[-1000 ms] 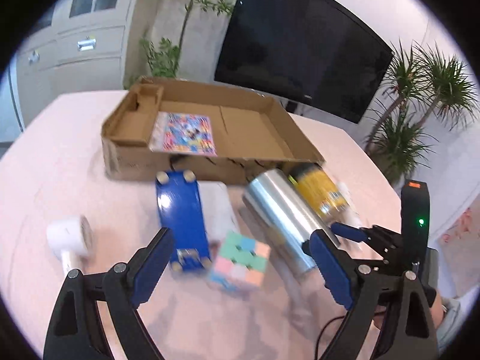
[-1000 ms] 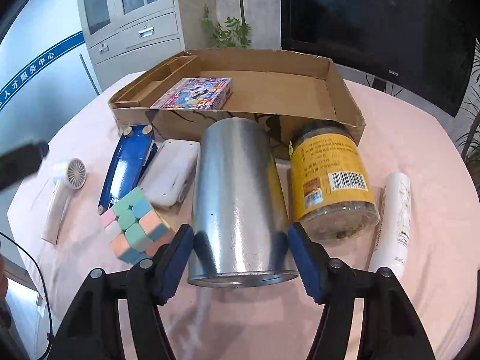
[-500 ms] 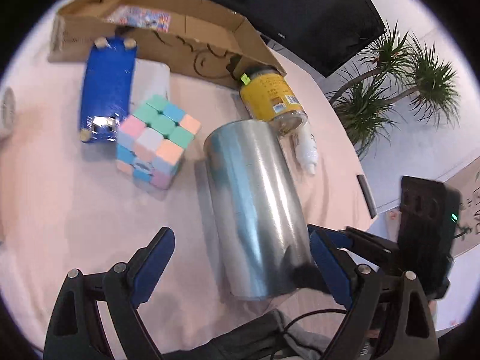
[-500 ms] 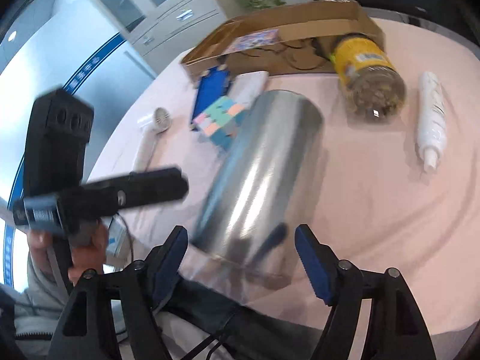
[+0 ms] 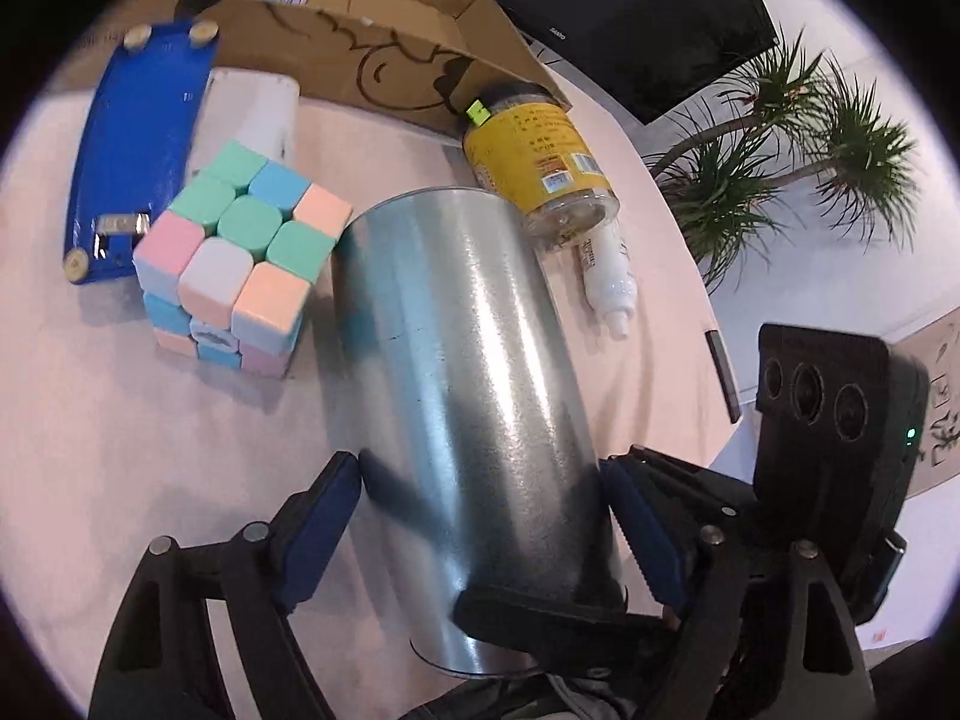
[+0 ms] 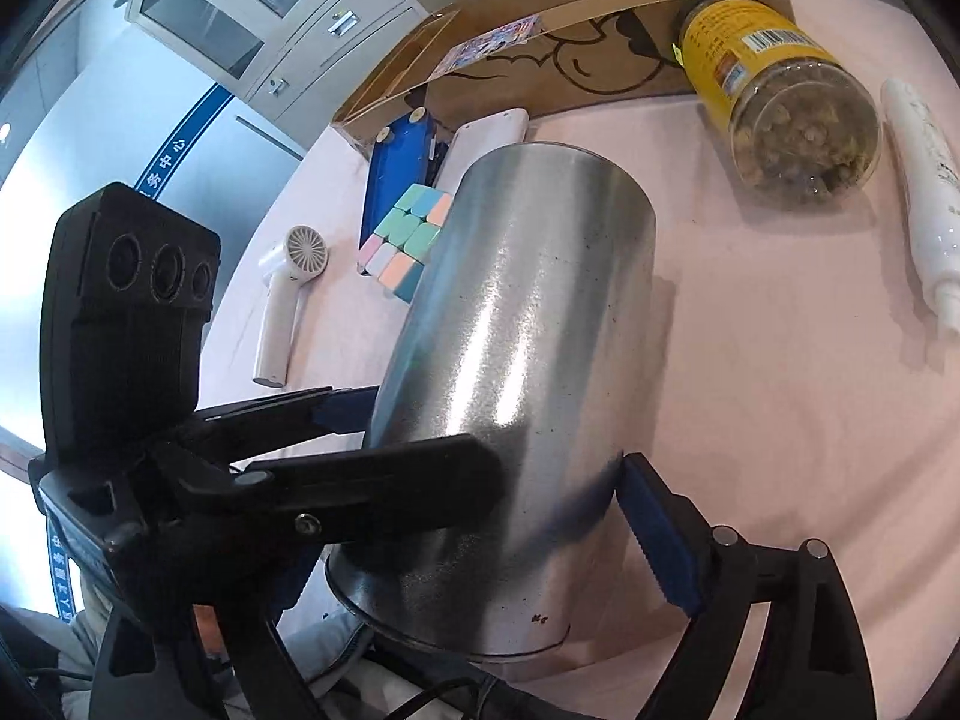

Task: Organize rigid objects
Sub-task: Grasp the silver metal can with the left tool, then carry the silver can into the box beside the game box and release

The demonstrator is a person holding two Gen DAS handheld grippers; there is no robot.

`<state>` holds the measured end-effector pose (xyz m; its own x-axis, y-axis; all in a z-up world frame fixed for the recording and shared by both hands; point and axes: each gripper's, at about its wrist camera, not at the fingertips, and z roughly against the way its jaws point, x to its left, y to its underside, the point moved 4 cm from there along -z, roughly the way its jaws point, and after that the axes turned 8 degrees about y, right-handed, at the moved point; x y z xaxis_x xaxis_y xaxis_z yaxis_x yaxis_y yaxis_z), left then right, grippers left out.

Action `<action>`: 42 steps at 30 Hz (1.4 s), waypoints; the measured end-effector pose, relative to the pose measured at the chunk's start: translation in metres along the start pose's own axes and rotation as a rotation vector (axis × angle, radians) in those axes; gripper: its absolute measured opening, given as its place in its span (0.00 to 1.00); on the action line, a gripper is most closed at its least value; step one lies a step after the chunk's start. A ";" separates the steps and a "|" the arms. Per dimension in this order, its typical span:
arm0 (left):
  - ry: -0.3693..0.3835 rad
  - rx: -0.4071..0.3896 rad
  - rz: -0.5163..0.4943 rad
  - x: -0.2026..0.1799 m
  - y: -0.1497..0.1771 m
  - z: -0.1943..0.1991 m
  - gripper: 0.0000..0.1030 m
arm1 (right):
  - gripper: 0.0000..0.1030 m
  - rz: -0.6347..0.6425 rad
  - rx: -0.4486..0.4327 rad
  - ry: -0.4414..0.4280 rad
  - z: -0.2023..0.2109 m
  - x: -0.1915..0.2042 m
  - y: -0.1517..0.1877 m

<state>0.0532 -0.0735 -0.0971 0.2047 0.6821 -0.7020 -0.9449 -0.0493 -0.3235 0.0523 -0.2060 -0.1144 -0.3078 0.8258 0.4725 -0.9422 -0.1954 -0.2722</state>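
A big shiny metal can (image 5: 468, 396) lies on the pink tablecloth, its near end at the table's front edge. My left gripper (image 5: 480, 534) is shut on the can's near end, one blue pad on each side. My right gripper (image 6: 474, 516) is shut on the same can (image 6: 516, 372) from the other side; its left finger is hidden behind the left gripper's body. A pastel puzzle cube (image 5: 234, 258) sits just left of the can.
A cardboard tray (image 5: 360, 42) with a colourful card stands at the back. In front of it lie a blue board (image 5: 138, 138), a white flat device (image 5: 252, 108), a yellow-labelled jar (image 5: 540, 162) and a white bottle (image 5: 609, 276). A white hand fan (image 6: 288, 294) lies left.
The can has been drawn from beside the jar toward the table's front edge. Both grippers came in over its near end, and the left one closed on it.
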 end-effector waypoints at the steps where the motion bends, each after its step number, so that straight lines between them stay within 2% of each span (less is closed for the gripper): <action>1: -0.012 -0.013 -0.018 -0.005 0.000 0.004 0.80 | 0.87 0.010 -0.003 0.017 0.002 0.003 0.000; 5: -0.006 -0.085 -0.054 -0.022 -0.012 0.026 0.79 | 0.86 0.056 -0.077 0.067 0.023 0.017 -0.012; 11: -0.007 -0.200 -0.160 -0.054 -0.049 0.071 0.79 | 0.85 0.106 -0.236 0.067 0.071 0.040 -0.047; 20: -0.010 -0.263 -0.242 -0.075 -0.110 0.098 0.79 | 0.85 0.152 -0.342 0.076 0.104 0.062 -0.111; 24: -0.007 -0.271 -0.253 -0.075 -0.134 0.103 0.79 | 0.85 0.156 -0.358 0.078 0.112 0.063 -0.135; 31: -0.015 -0.258 -0.255 -0.062 -0.178 0.101 0.79 | 0.85 0.149 -0.352 0.079 0.097 0.068 -0.195; 35: -0.030 -0.238 -0.248 -0.050 -0.209 0.092 0.79 | 0.85 0.153 -0.329 0.078 0.079 0.060 -0.230; 42: -0.038 -0.176 -0.179 -0.011 -0.268 0.061 0.79 | 0.85 0.111 -0.253 0.059 0.027 0.031 -0.303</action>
<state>0.2881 -0.0233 0.0363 0.3517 0.7185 -0.6000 -0.8348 -0.0493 -0.5484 0.3248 -0.1354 0.0058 -0.3917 0.8376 0.3808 -0.8381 -0.1541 -0.5232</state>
